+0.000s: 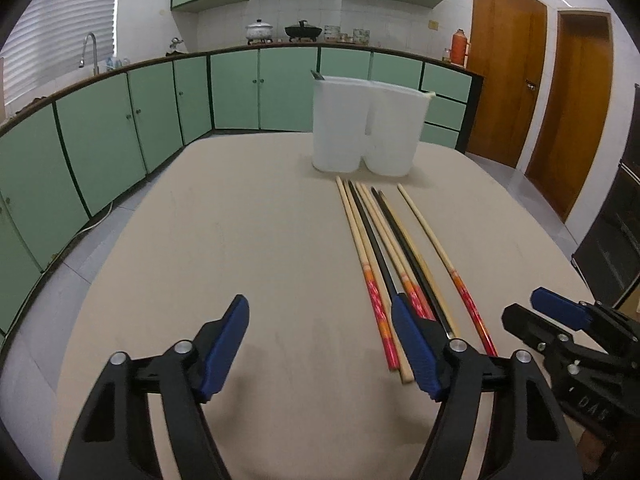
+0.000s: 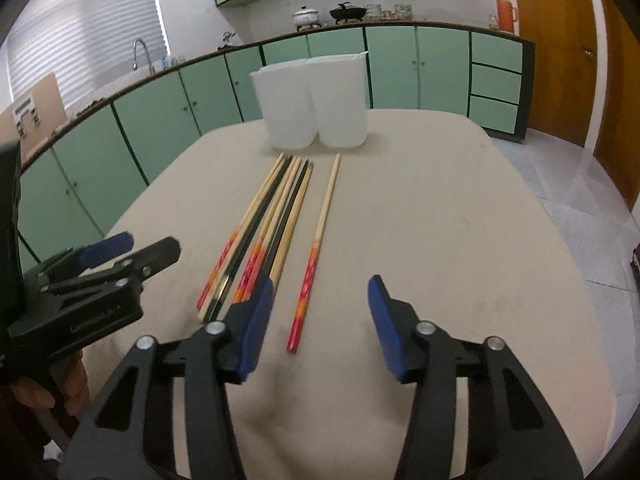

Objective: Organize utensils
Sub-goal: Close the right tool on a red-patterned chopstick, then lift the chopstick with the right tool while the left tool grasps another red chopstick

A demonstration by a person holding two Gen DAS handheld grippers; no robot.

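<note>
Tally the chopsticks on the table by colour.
Red-handled chopsticks: 4
Plain wooden chopsticks: 2
Black chopsticks: 2
Total: 8

Open left claw (image 1: pixel 320 344) above table (image 1: pixel 240 240), chopsticks (image 1: pixel 384 248), white holder (image 1: pixel 368 128)

Chopsticks (image 1: pixel 384 248) on table (image 1: pixel 200 240), before holder (image 1: pixel 366 128)
</note>
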